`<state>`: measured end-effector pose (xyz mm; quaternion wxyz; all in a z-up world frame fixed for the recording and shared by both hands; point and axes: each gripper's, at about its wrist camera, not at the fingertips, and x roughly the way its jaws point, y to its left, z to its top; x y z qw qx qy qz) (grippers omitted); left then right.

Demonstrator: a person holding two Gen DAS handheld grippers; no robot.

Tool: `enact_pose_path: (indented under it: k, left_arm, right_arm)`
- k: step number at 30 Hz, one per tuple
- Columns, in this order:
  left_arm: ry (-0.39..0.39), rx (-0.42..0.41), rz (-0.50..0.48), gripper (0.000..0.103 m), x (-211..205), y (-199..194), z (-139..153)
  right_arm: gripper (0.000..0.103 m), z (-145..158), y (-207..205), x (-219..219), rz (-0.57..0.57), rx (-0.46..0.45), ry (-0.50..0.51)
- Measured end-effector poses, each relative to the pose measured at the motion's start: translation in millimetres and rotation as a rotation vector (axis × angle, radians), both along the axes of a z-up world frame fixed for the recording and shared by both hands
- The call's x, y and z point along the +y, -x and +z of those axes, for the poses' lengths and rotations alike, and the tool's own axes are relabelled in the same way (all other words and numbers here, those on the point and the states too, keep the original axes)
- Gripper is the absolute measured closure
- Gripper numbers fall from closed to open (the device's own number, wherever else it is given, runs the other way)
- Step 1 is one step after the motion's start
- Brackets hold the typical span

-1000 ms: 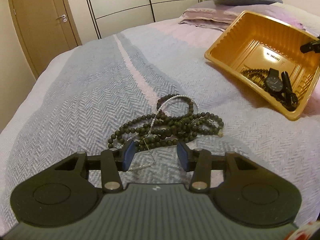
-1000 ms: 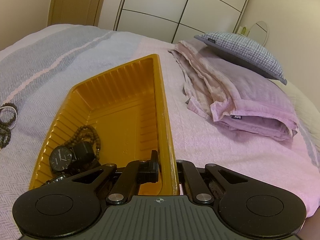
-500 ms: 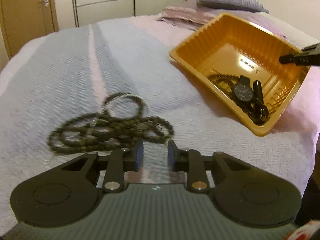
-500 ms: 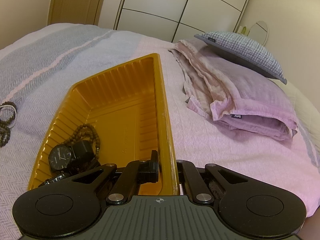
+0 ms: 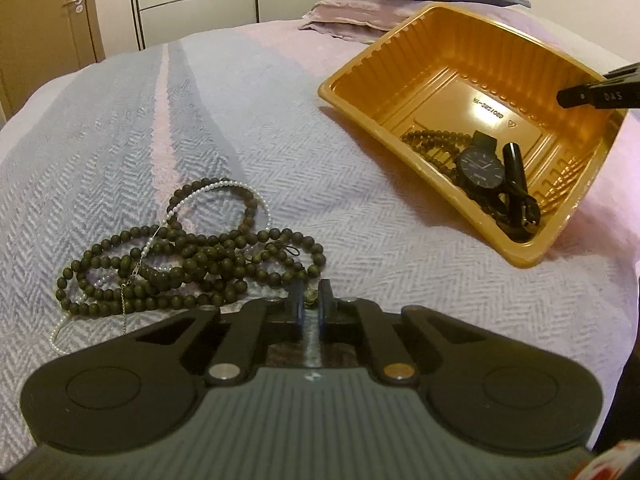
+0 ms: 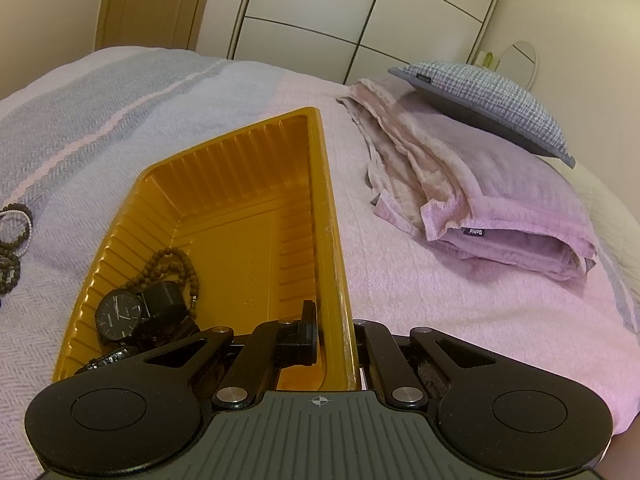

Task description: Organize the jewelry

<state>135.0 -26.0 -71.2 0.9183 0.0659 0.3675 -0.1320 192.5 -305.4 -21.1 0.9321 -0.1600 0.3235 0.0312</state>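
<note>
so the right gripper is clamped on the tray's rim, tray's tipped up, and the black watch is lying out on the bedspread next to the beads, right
Not quite. The black watch lies inside the orange tray, beside a small bead bracelet, as the right wrist view shows. The right gripper is clamped on the tray's rim, with the tray tipped up.

open bedspread (image 5: 360,208) between beads (image 5: 192,256) and tray (image 5: 400,40)

Right gripper (image 6: 334,330): outer jaw hidden behind tray wall (image 6: 334,240). Watch strap (image 6: 104,360) disappears under gripper body. Dark bead necklaces (image 6: 12,236) cut by frame edge, far from jaws. Embossed tray lettering (image 5: 489,109) too small to read.
</note>
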Motion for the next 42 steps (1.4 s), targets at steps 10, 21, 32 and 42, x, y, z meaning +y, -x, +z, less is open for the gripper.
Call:
enact_pose_path:
  k: [10, 21, 32, 42]
  left_arm:
    - [0.089, -0.054, -0.084, 0.097, -28.9, 11.4, 33.5]
    - [0.157, -0.079, -0.271, 0.097, -99.2, -3.1, 49.6]
    - [0.163, -0.059, -0.321, 0.097, -126.5, -17.0, 43.0]
    - [0.16, -0.054, -0.317, 0.092, -129.7, -23.1, 37.6]
  right_arm:
    - [0.099, 0.8, 0.6, 0.9, 0.004, -0.003, -0.002]
    - [0.099, 0.9, 2.0, -0.1, 0.009, -0.003, -0.01]
    - [0.099, 0.2, 1.2, -1.5, 0.009, 0.001, -0.019]
    - [0.099, 1.3, 0.2, 0.0, 0.017, 0.023, -0.006]
